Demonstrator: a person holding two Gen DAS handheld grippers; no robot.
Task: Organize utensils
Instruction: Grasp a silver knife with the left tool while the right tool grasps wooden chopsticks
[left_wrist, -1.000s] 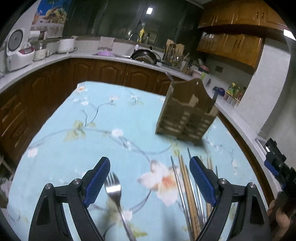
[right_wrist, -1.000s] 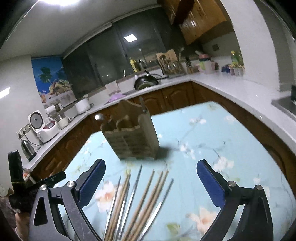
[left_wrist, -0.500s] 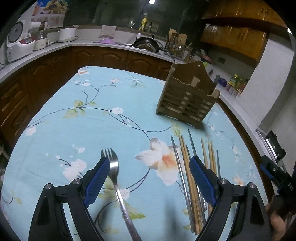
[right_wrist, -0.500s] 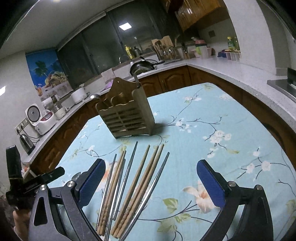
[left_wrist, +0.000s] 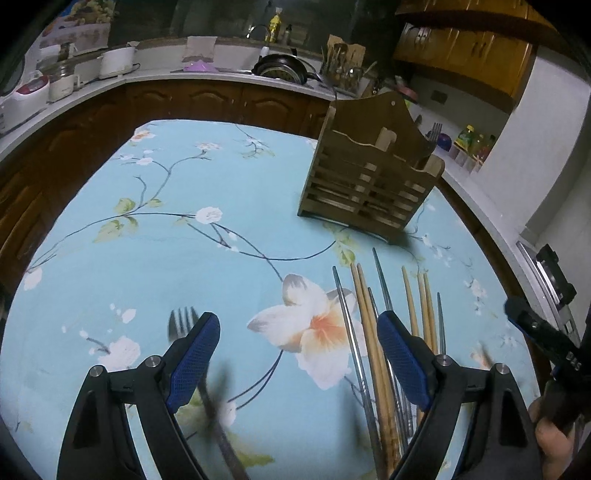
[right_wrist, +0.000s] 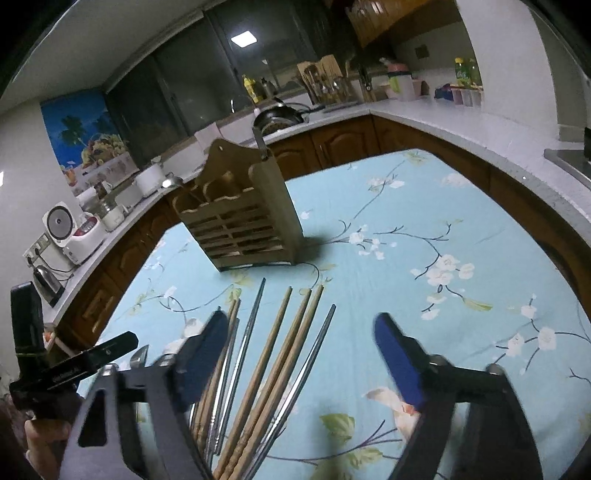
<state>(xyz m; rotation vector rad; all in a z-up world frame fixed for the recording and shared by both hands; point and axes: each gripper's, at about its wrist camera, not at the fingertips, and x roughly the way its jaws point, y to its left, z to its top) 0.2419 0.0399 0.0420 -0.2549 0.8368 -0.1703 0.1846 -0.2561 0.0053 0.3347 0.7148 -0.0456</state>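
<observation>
A wooden utensil holder (left_wrist: 369, 177) stands on the blue floral tablecloth (left_wrist: 184, 240); it also shows in the right wrist view (right_wrist: 240, 221), with a fork and a spoon in it. Several wooden and metal chopsticks (left_wrist: 376, 325) lie in a row in front of it, and they also show in the right wrist view (right_wrist: 273, 354). A metal fork (left_wrist: 181, 325) lies left of them, partly under my left gripper's left finger. My left gripper (left_wrist: 295, 354) is open and empty above the cloth. My right gripper (right_wrist: 299, 350) is open and empty over the chopsticks.
Kitchen counters with brown cabinets (left_wrist: 207, 99) wrap round the table. A rice cooker (right_wrist: 70, 229), a kettle (right_wrist: 46, 280) and pots stand on the left counter. A pan (left_wrist: 280, 68) sits at the back. The other hand-held gripper (left_wrist: 546, 332) shows at the right edge.
Both grippers have tilted down and come lower towards the cloth. The fork now lies partly under my left gripper's left finger. The right gripper's fingers have come closer together.
</observation>
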